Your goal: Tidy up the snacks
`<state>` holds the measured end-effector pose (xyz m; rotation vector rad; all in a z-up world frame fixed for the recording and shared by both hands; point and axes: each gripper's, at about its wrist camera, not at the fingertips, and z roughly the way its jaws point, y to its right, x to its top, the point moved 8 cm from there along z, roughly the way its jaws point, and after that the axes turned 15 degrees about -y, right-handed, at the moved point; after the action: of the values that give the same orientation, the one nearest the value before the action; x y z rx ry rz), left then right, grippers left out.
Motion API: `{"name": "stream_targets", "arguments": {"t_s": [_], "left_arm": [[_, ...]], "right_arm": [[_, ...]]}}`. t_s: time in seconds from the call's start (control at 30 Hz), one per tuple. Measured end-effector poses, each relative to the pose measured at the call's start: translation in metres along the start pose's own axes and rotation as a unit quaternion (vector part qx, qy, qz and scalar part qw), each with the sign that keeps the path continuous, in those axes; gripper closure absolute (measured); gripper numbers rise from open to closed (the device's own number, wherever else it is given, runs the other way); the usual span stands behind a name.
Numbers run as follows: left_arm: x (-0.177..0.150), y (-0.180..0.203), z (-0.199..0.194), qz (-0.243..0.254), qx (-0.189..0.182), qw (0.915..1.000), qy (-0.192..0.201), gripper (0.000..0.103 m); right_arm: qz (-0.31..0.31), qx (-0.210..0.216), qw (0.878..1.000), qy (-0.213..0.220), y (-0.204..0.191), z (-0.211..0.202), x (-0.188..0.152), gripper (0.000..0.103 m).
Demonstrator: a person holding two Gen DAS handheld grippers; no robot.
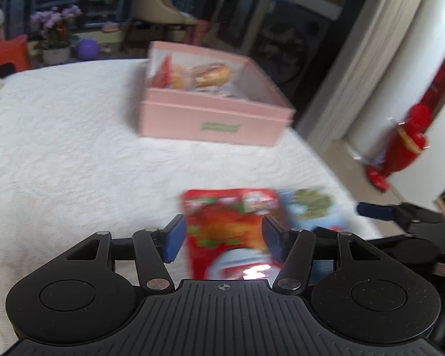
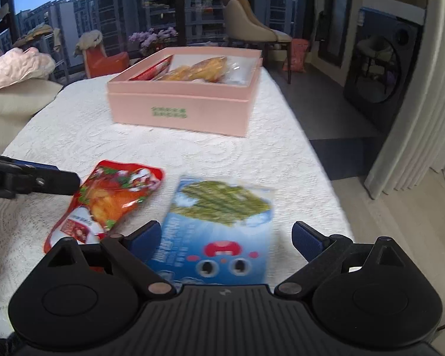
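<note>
- Sitting far on the white bed [image 2: 74, 136], the pink box [image 2: 181, 101] already holds several wrapped snacks.
- 2 packets remain near: red packet [image 1: 225, 231] between the left gripper's [image 1: 222, 237] spread jaws, blue packet [image 2: 222, 231] between the right gripper's [image 2: 227, 237] spread jaws, neither pinched.

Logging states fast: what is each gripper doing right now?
Left gripper: open, fingers either side of red snack bag.
Right gripper: open, over blue snack bag.
</note>
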<state>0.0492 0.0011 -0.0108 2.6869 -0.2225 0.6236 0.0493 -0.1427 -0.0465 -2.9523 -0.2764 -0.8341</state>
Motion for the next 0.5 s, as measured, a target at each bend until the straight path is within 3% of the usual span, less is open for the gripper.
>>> {"name": "stream_targets", "arguments": {"t_s": [0.1, 0.17, 0.2, 0.23, 0.3, 0.5], "left_arm": [[0.001, 0.027, 0.011, 0.003, -0.06, 0.9978, -0.029, 0.042], [-0.001, 0.049, 0.023, 0.021, -0.075, 0.9958, -0.047, 0.042], [-0.001, 0.06, 0.029, 0.034, -0.076, 0.995, -0.055, 0.042], [-0.002, 0.069, 0.035, 0.045, -0.069, 0.9948, -0.06, 0.042], [0.0, 0.084, 0.048, 0.062, -0.037, 0.9953, -0.065, 0.042], [-0.002, 0.124, 0.083, 0.129, 0.051, 0.9877, -0.072, 0.041]], "right_arm": [[0.034, -0.005, 0.999, 0.017, 0.025, -0.012, 0.004, 0.007], [0.06, -0.004, 0.998, 0.021, 0.044, -0.015, 0.004, 0.009], [0.072, -0.006, 0.997, 0.022, 0.053, -0.015, 0.004, 0.016], [0.081, -0.01, 0.996, 0.02, 0.06, -0.015, 0.001, 0.022], [0.088, -0.019, 0.996, 0.012, 0.073, -0.012, -0.002, 0.048], [0.13, -0.033, 0.99, 0.045, 0.11, -0.03, -0.005, 0.049]]}}
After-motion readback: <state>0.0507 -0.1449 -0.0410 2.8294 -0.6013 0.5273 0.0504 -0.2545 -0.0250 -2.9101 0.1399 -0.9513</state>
